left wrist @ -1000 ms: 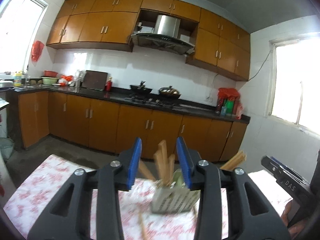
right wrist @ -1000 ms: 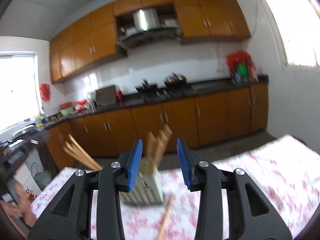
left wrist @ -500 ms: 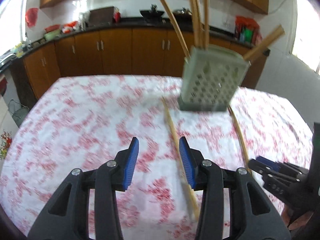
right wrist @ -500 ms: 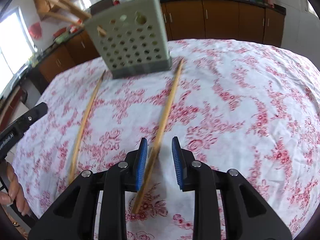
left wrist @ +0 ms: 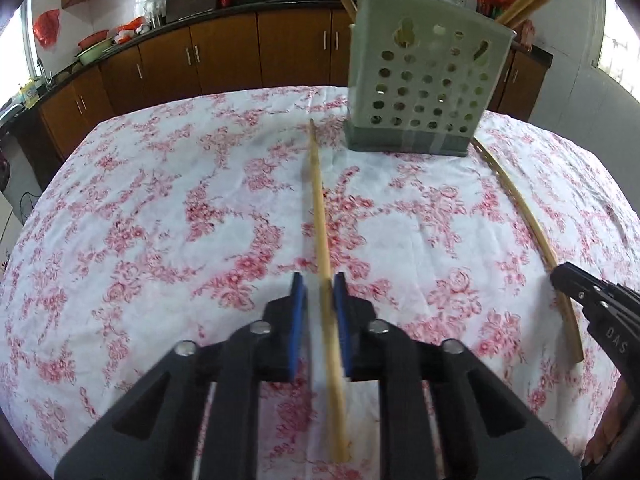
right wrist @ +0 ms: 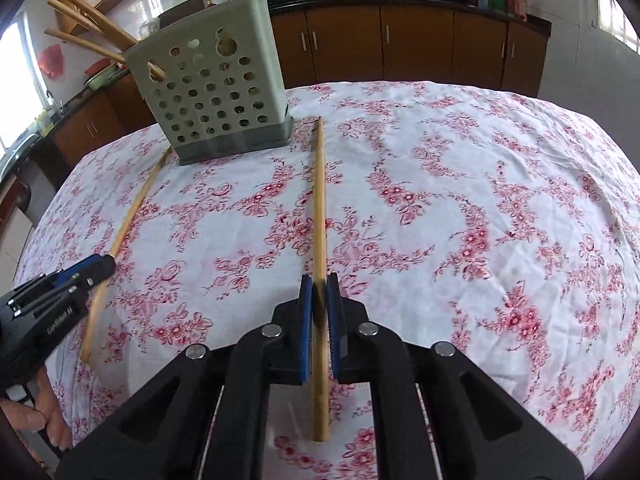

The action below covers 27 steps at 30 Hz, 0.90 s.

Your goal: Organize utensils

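Two long wooden chopsticks lie on the flowered tablecloth in front of a grey-green perforated utensil holder that has several chopsticks standing in it. My left gripper straddles one chopstick, jaws narrowed close around it with a small gap on the left. My right gripper is shut on the other chopstick, which still lies on the cloth. The holder also shows in the right wrist view. Each view shows the other gripper at its edge: the right one and the left one.
The table is covered by a white cloth with red flowers. Brown kitchen cabinets and a dark counter with pots and bowls stand behind it.
Both grippers have dropped from pointing at the kitchen down to the table. Each has moved onto a chopstick and narrowed its jaws around it.
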### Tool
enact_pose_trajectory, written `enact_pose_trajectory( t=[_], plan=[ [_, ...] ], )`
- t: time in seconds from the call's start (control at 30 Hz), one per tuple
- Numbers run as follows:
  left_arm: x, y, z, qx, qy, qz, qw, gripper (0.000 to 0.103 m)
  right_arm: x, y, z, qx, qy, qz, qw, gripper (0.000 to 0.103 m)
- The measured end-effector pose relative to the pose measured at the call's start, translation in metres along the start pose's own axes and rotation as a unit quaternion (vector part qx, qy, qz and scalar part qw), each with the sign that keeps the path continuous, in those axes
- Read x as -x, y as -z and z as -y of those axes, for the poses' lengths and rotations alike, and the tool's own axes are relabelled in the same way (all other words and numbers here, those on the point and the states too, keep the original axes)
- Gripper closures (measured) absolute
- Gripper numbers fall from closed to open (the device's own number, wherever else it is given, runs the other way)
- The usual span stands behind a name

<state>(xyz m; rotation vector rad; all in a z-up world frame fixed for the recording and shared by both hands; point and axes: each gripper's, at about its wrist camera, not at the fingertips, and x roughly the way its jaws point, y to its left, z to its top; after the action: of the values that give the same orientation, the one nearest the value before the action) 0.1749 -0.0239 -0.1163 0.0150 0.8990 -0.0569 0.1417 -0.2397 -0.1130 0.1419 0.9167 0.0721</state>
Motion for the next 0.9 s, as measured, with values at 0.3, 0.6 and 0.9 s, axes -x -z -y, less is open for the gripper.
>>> enact_pose_trajectory(
  t=[0.3,0.6,0.9],
  plan=[
    [-0.016,-0.021,-0.049,0.025,-0.028,-0.001,0.9993,0.094,-0.014,-0.018,0.009,0.001,0.023,0.011,1.0,0.095],
    [-0.019,-0.025,-0.065,0.028,-0.018,0.002,0.9994,0.087,-0.018,-0.023,0.013,0.001,0.031,0.009,0.999,0.094],
    [-0.017,-0.023,-0.067,0.032,-0.011,0.003,0.9994,0.087,-0.017,-0.022,0.012,0.005,0.035,0.009,0.999,0.094]
  ],
)
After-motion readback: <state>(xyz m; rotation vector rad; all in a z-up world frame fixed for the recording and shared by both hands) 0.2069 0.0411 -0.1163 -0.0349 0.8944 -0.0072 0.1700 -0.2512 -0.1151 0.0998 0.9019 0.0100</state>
